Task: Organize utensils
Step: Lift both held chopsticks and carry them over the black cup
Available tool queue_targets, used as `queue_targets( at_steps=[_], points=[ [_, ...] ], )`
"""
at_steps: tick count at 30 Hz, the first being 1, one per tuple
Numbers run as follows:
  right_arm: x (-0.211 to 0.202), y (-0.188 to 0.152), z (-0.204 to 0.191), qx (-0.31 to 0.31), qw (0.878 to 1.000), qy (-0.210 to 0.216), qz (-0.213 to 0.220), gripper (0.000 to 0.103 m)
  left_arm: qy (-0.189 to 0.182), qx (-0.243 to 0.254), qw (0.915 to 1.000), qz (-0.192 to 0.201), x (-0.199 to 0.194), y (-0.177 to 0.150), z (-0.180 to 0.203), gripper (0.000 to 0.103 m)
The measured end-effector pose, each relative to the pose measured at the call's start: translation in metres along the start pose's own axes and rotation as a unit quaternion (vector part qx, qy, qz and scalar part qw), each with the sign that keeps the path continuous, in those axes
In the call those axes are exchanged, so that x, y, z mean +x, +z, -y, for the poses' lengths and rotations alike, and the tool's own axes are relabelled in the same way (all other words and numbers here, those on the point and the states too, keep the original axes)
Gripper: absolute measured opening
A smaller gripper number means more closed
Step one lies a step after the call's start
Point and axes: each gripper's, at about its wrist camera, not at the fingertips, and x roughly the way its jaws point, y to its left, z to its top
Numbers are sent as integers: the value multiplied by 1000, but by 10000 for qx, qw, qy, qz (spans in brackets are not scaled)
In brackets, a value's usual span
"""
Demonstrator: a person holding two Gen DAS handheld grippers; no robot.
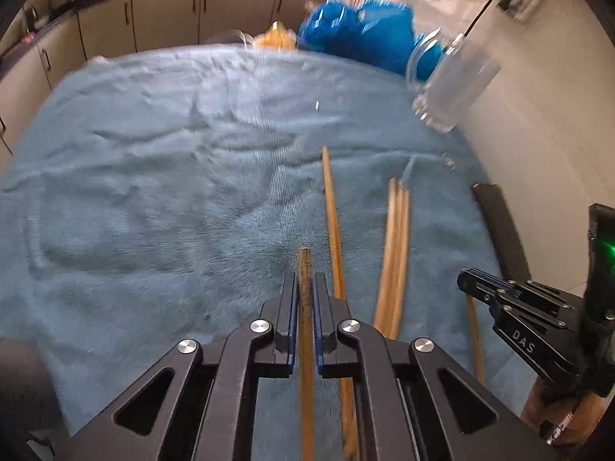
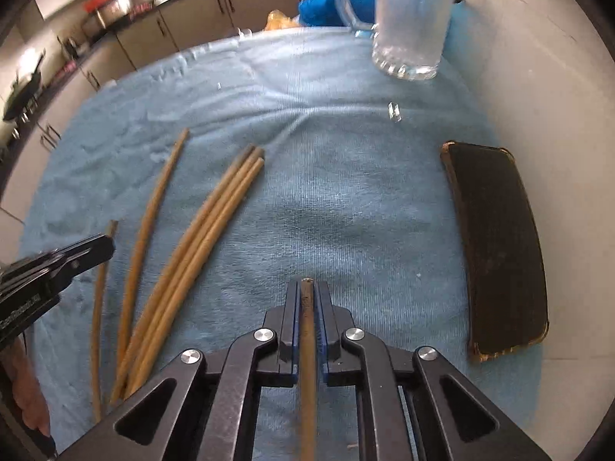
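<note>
Chopstick in your left gripper: you have a thin brown wooden chopstick (image 1: 306, 288) clamped between the two black fingers of your left gripper (image 1: 306, 282); its tip pokes out just past the fingertips, toward 12 o'clock.
Chopstick in your right gripper: your right gripper (image 2: 307, 288) is clenched on a second brown wooden chopstick (image 2: 307, 307), the tip level with the fingertips.
Loose chopsticks: in your right view a bundle of three tan wooden chopsticks (image 2: 215, 215) lies touching side by side on the cloth at 10 o'clock, and a single tan chopstick (image 2: 153, 207) lies just beside it, further left. In your left view the single stick (image 1: 331, 207) sits just right of your fingers and the bundle (image 1: 396, 242) lies at 2 o'clock.
Glass mug: a clear glass mug with a handle (image 2: 411, 19) stands at 1 o'clock in your right view, at the far edge of the cloth.
Cloth: a light blue fuzzy towel (image 2: 346, 192) covers the table under everything.
Dark pad: a flat black rectangular pad with worn edges (image 2: 499, 246) lies at 3 o'clock, off the towel's right side.
Behind the table: a bright blue crumpled bag (image 1: 357, 34) sits past the towel, with beige kitchen cabinets (image 1: 165, 15) beyond it.
</note>
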Motion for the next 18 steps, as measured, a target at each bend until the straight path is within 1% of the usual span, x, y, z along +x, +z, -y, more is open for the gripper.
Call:
queue_targets(
  at_steps=[2, 3, 5, 7, 8, 10, 13, 16, 18],
  points=[
    [-16, -8, -1, 10, 9994, 178, 296, 7, -16, 55, 9996, 271, -27, -8, 1, 7],
    [-29, -13, -3, -6, 9983, 248, 518, 7, -62, 64, 9991, 408, -43, -13, 2, 7],
    [-54, -23, -10, -105, 9954, 250, 914, 7, -164, 68, 9980, 613, -67, -23, 3, 7],
    [-80, -35, -16, -183, 9906, 351, 1312, 7, -294, 47, 9957, 882, -94, -33, 4, 7],
    [-89, -39, -19, -201, 9888, 367, 1433, 7, -335, 42, 9945, 991, -105, -38, 6, 7],
    [-115, -54, -29, -263, 9819, 416, 1827, 7, -401, 31, 9909, 1287, -131, -53, 8, 7],
    [-145, -73, -37, -347, 9724, 418, 2268, 7, -413, 19, 9841, 1728, -162, -72, 11, 7],
    [-165, -90, -47, -396, 9636, 467, 2603, 7, -423, -9, 9762, 2128, -192, -92, 12, 7],
    [-176, -101, -54, -409, 9581, 468, 2797, 7, -466, -66, 9718, 2309, -208, -104, 10, 7]
  ],
)
